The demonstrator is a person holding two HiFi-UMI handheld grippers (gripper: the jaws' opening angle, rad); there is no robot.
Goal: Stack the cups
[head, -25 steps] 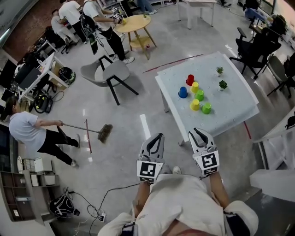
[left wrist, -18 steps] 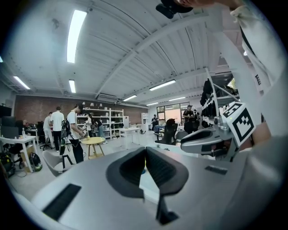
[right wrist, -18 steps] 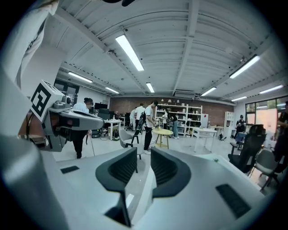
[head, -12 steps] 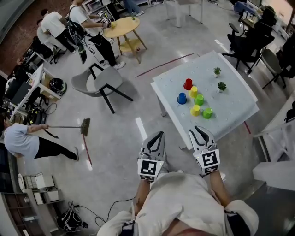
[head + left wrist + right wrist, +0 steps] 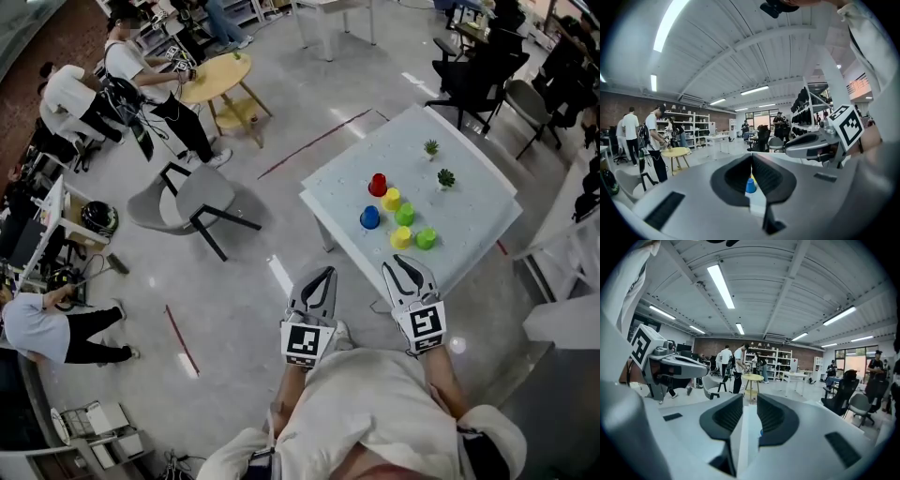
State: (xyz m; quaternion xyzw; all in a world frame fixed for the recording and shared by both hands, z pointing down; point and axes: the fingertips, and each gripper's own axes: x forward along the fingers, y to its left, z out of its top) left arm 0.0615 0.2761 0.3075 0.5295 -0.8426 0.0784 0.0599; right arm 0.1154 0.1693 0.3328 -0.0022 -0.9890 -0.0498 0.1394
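Several upside-down cups stand in a cluster on the white table (image 5: pixel 469 239): a red cup (image 5: pixel 378 184), a blue cup (image 5: pixel 370 217), two yellow cups (image 5: pixel 391 199) (image 5: pixel 400 237) and two green cups (image 5: pixel 405 215) (image 5: pixel 426 238). My left gripper (image 5: pixel 320 275) and right gripper (image 5: pixel 403 269) are held close to my body over the floor, short of the table's near corner. Both are shut and hold nothing. In the left gripper view the blue cup (image 5: pixel 750 185) shows far off below the touching jaws of the left gripper (image 5: pixel 751 157). The right gripper (image 5: pixel 750 401) points into the room.
Two small potted plants (image 5: pixel 431 147) (image 5: pixel 446 177) stand on the table behind the cups. A grey chair (image 5: pixel 192 197) is on the floor to the left, a round yellow table (image 5: pixel 217 77) and people behind it. Black office chairs (image 5: pixel 478 75) stand beyond the table.
The view has moved forward: the grey chair and floor marks have slid down the frame, and the person with the broom has shifted to the lower left. Both grippers keep their pose.
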